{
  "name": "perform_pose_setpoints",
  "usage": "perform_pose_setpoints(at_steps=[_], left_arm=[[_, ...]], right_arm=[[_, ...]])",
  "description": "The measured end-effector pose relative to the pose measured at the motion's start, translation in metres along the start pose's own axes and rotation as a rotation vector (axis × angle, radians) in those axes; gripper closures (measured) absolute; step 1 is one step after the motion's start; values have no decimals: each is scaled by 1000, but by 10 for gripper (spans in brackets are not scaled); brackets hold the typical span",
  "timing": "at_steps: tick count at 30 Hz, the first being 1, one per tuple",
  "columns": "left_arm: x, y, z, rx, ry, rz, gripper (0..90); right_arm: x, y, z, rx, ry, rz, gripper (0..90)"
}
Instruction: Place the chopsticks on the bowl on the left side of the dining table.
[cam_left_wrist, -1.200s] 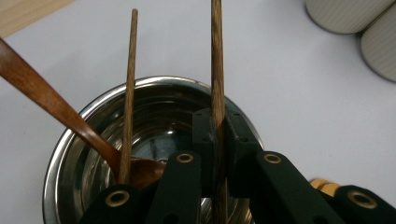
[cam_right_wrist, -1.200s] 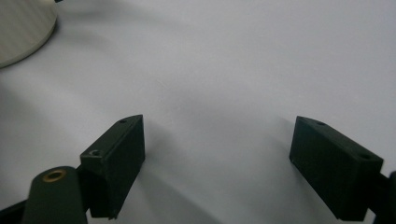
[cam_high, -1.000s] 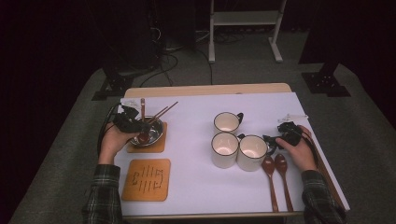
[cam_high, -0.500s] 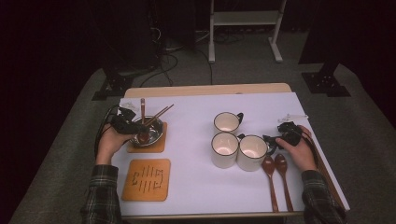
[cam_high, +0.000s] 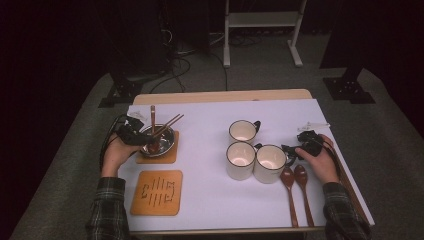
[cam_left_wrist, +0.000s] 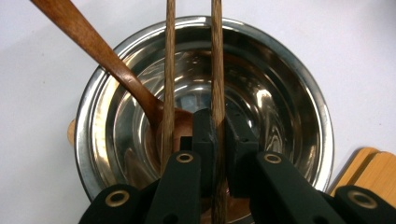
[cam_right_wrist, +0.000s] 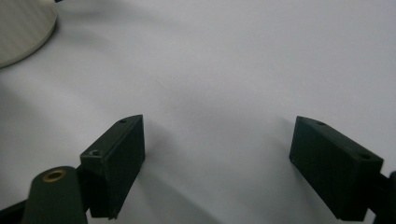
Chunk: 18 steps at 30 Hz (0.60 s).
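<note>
The left gripper (cam_left_wrist: 215, 140) is pinching 1 of 2 chopsticks (cam_left_wrist: 216, 70) over the steel bowl (cam_left_wrist: 289, 93) — a wooden spoon (cam_left_wrist: 93, 46) leaning inside — while the right gripper (cam_right_wrist: 215, 163) is resting wide open, empty, on the white table (cam_right_wrist: 233, 56).

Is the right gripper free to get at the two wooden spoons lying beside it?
Probably yes: the right gripper has its jaws open and empty, and the wooden spoons lie uncovered on the table just beside it.

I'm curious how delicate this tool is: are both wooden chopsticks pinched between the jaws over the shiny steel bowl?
No: the left gripper pinches one wooden chopstick; the other chopstick lies outside its jaws, over the steel bowl.
</note>
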<state>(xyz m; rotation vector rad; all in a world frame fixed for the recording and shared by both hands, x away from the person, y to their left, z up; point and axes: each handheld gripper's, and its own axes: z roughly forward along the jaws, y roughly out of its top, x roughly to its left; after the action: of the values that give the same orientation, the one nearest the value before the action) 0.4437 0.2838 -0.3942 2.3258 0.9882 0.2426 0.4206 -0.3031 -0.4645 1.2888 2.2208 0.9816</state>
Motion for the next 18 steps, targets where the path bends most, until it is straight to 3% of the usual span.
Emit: perform_pose_setpoints(at_steps=[18], left_arm=[[3,-3,5,33,6,-4,841]], right_arm=[[0,0,0,0,0,0,168]])
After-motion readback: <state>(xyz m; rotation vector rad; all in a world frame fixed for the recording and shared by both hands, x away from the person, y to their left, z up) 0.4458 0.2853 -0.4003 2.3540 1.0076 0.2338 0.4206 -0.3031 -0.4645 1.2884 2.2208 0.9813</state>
